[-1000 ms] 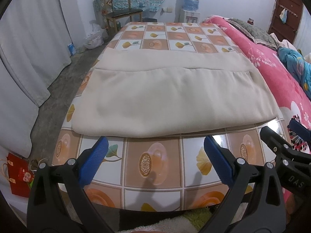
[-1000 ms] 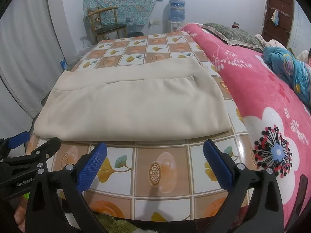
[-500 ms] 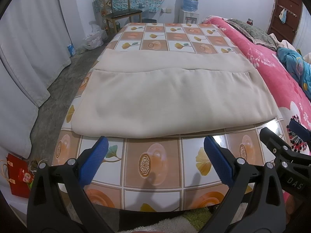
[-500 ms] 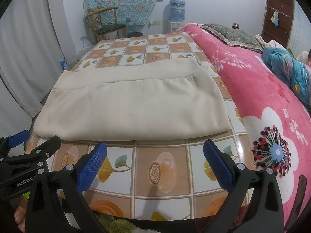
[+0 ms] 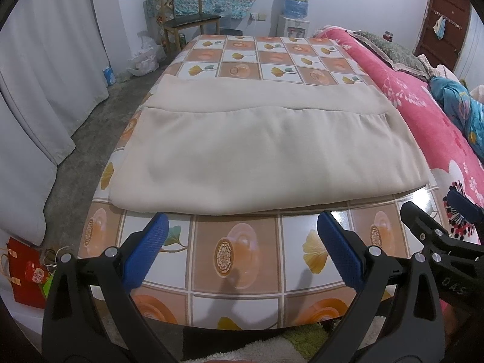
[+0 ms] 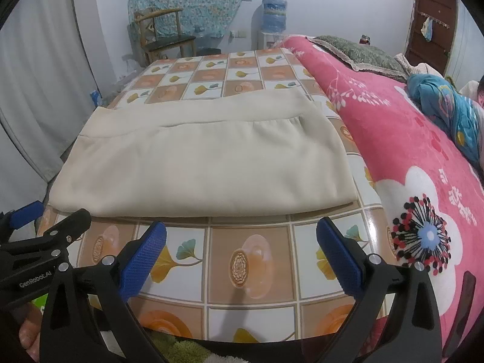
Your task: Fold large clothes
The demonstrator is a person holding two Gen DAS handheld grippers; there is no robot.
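Observation:
A large cream garment lies folded flat on the tiled-pattern table, its near folded edge toward me; it also shows in the right wrist view. My left gripper is open and empty, held above the table's near edge, short of the garment. My right gripper is open and empty, also short of the garment's near edge. Each gripper shows at the side of the other's view, the right one and the left one.
A pink floral blanket on a bed runs along the table's right side. A wooden chair and a water dispenser stand at the far wall. White curtains hang at left. A red bag lies on the floor.
Both grippers have stayed almost still; the views shift only slightly. The garment has not moved.

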